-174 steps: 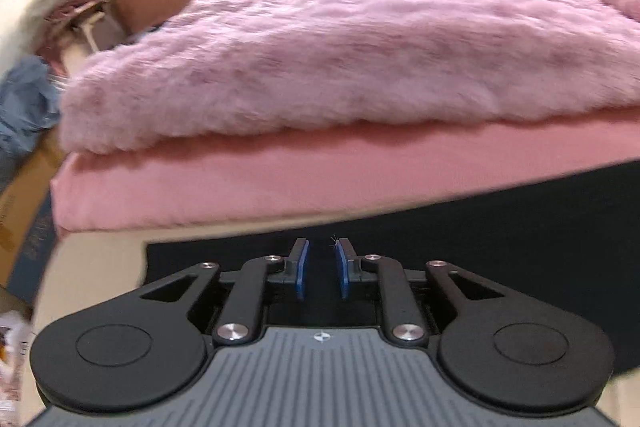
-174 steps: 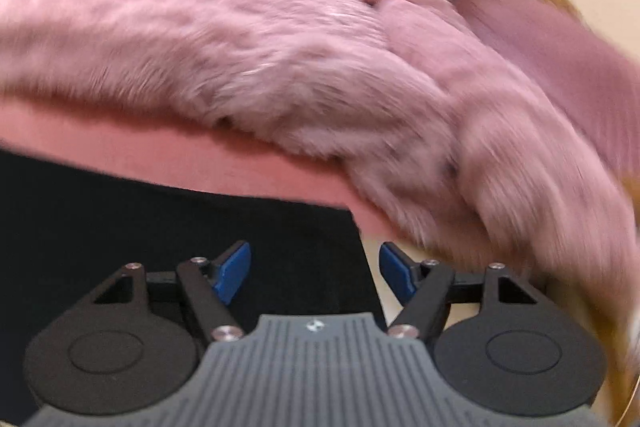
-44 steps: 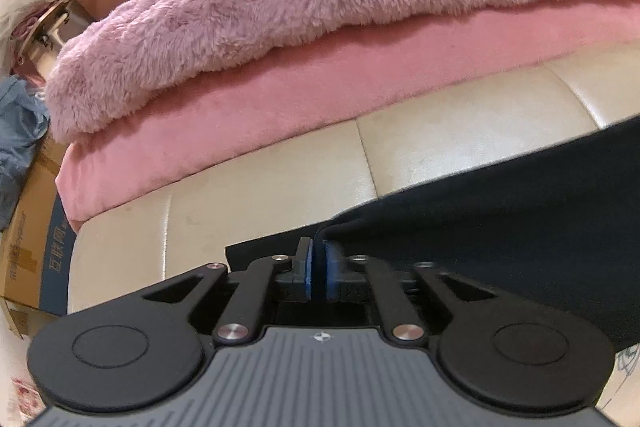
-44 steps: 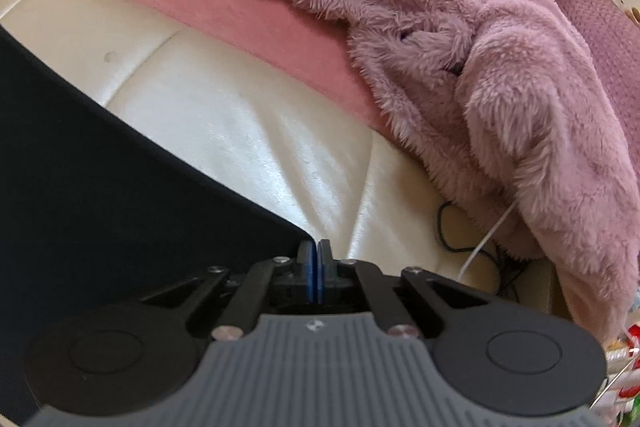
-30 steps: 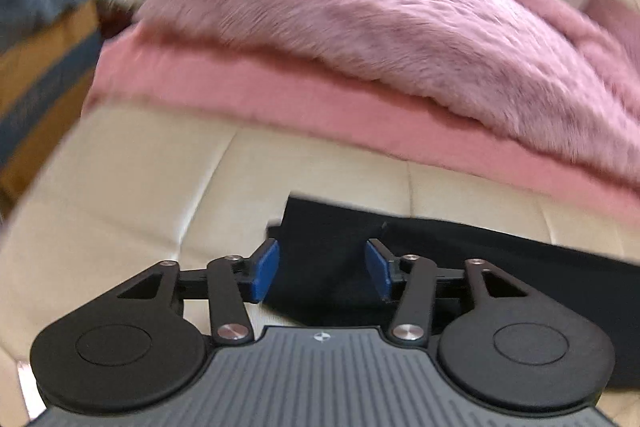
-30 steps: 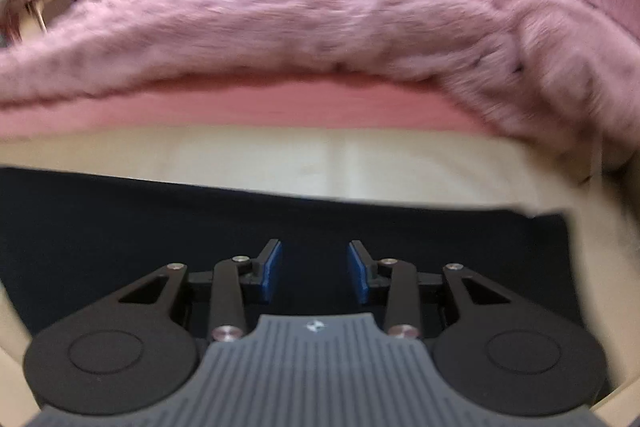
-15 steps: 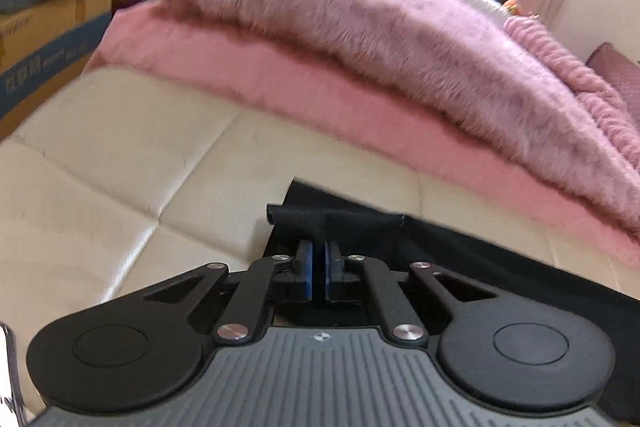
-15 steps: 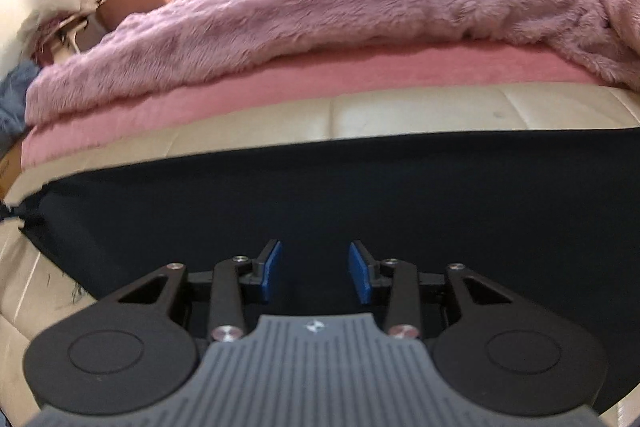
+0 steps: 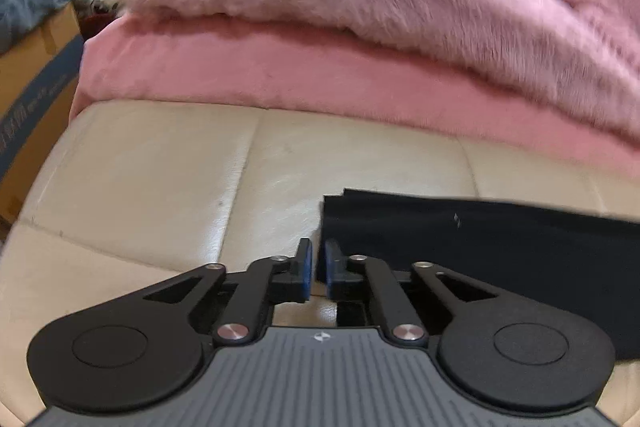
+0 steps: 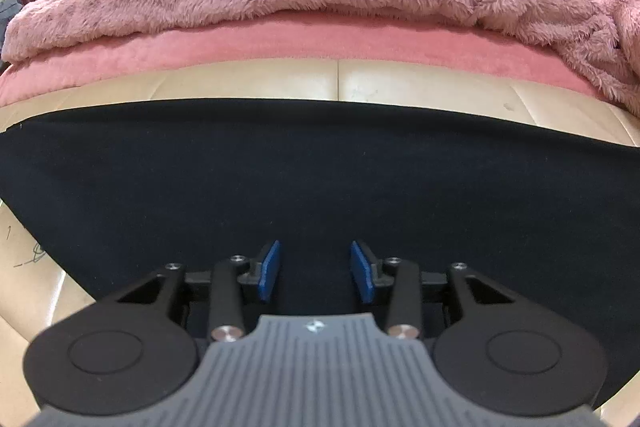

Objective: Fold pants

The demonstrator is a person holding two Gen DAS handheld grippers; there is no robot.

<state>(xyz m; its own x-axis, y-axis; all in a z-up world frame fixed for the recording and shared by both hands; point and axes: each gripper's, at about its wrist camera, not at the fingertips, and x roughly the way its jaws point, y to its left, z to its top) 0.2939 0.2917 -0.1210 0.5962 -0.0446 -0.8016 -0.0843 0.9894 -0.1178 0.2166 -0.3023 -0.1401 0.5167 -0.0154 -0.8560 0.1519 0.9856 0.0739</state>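
Jaws of the left gripper (image 9: pixel 316 269) are standing a narrow slit apart, having just been easing open, with nothing between them; the corner of the black pants (image 9: pixel 480 239) is lying just ahead and to their right on the cream cushion (image 9: pixel 160 179). Jaws of the right gripper (image 10: pixel 316 275) are standing moderately apart and have been widening, hovering over the pants (image 10: pixel 320 167) without gripping. Only the left view is showing a cardboard box (image 9: pixel 32 79).
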